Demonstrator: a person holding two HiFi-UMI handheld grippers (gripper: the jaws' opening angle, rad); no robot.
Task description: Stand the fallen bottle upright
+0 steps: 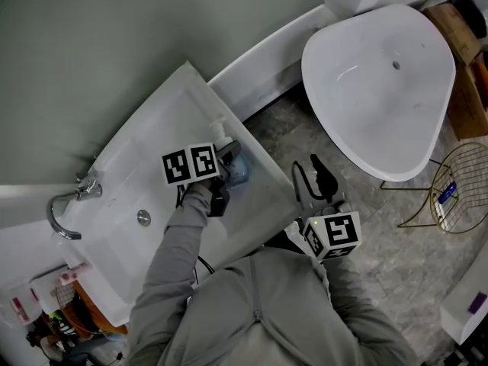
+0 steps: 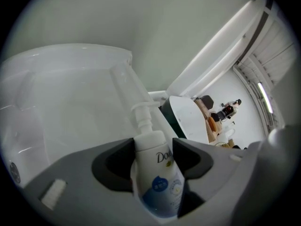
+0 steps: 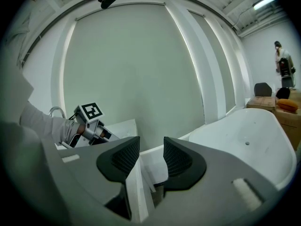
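Bathtub (image 1: pixel 381 90) at upper right in head view, white. White sink (image 1: pixel 145 158) at left along the green wall. Left arm in grey sleeve (image 1: pixel 175 242) stretched forward over the sink's right end, angled downward. Left gripper (image 1: pixel 232 158) (image 2: pixel 153 157) there, clamped on the bottle (image 1: pixel 238 170) (image 2: pixel 160 173), dark pads pressing both sides of the white body just below the neck. Bottle lined up with the jaws, pump (image 2: pixel 141 112) pointing away from the hand toward the wall, blue base back in the gripper's throat; resting on the rim or lifted, cannot tell. Right gripper (image 1: pixel 314 178) (image 3: pixel 151 159) held near the body, well apart from the sink, almost level, jaws a little apart with nothing between. Label (image 2: pixel 164 157): "Dov" readable, next letter cut off by the jaw; blue round emblem below, print too small to read.
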